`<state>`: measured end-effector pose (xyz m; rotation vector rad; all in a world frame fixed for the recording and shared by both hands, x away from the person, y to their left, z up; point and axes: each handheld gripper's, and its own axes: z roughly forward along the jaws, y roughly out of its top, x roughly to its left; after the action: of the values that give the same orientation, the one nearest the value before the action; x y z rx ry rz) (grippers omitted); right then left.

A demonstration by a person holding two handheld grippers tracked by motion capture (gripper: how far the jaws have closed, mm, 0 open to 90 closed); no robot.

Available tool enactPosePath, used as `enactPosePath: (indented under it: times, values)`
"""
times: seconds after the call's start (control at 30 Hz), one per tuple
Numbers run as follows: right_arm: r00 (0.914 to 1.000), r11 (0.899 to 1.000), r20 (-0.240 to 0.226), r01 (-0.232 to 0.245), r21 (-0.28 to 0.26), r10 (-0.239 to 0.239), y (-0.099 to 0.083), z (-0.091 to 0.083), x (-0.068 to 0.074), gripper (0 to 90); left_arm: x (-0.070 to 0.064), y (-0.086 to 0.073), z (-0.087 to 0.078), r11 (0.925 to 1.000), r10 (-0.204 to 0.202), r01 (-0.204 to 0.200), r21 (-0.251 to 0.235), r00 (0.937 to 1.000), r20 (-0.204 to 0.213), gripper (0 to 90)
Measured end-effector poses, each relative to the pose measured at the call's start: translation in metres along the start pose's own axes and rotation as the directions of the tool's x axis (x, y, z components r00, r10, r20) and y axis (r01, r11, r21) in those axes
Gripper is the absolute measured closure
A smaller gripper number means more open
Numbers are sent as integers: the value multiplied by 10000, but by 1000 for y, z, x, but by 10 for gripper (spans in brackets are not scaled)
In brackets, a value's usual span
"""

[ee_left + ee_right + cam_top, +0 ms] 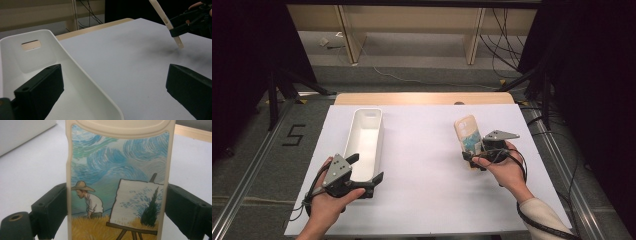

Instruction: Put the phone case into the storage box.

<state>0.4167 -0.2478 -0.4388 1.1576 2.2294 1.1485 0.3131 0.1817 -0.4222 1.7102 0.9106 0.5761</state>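
Left side of the table (422, 200): the left gripper (368, 169) sits at the near end of the long white bin (364, 137). Its jaws stand wide apart and straddle the bin's near right wall, one jaw inside the bin, the other outside over the white tabletop, as the left gripper view confirms (112, 87). They do not appear to press on the wall; the gripper holds nothing. The bin is empty and lies lengthwise, pointing away from the person.

Centre: bare white surface, separating the bin from the right-hand work.

Right side: the right gripper (473, 159) is closed on the lower part of a phone case (468, 135). The right gripper view shows both jaws pressed against the case's long edges (117, 190). The case has a cream rim and a painted picture of a man in a straw hat at an easel. In the left gripper view the case (165, 21) stands tilted, its lower end lifted off the table or barely touching it.

Judgement: the step in hand is carrying the gripped case; the open bin, steadied from the left, looks to be its destination. The next move calls for a leftward carry across the centre, keeping the grip firm, lowering the case into the bin clear of the left jaw inside it, then opening.
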Motion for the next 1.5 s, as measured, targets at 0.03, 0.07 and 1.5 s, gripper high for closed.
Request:
enactPosePath:
  times: [0.03,0.07,1.5]
  values:
    - [10000,10000,0,0,0,0,0,0,0,117,0,0,0,10000,0,0,0,10000,0,11]
    - [9999,9999,-88,80,-63,-81,0,0,2,117,0,4,2,10000,-36,36,-15,10000,2,13]
    - [9875,9899,-1157,950,-1054,-1071,6,6,50,117,-49,86,92,9977,618,-648,192,9899,1278,56]
